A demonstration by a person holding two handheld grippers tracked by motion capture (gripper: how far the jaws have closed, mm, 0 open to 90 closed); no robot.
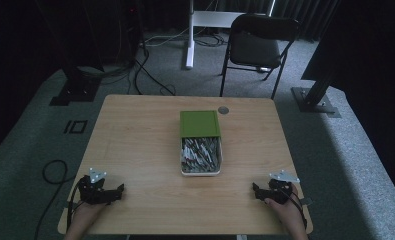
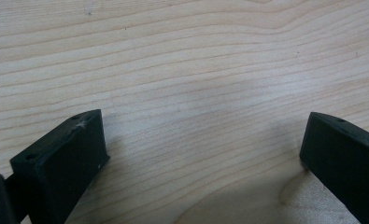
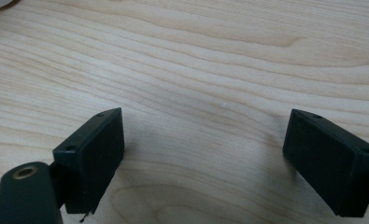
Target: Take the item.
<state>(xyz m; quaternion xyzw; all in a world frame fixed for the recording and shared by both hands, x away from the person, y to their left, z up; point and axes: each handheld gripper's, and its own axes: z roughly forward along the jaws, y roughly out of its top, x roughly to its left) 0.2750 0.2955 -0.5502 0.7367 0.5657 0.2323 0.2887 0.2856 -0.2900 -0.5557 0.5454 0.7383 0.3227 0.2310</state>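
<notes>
Simply a green-lidded box (image 1: 200, 123), unlabelled.

A light wooden table (image 1: 135, 150) sits on grey carpet (image 1: 345, 150), brightest at its far edge. At twelve o'clock, a black folding chair (image 1: 257, 47) stands just beyond the table, beside a white desk leg (image 1: 190, 35). Black cables (image 1: 145, 75) snake across the floor at eleven o'clock. Dark curtains (image 1: 375, 50) close in at two o'clock, a black stand base (image 1: 315, 102) below them.
</notes>
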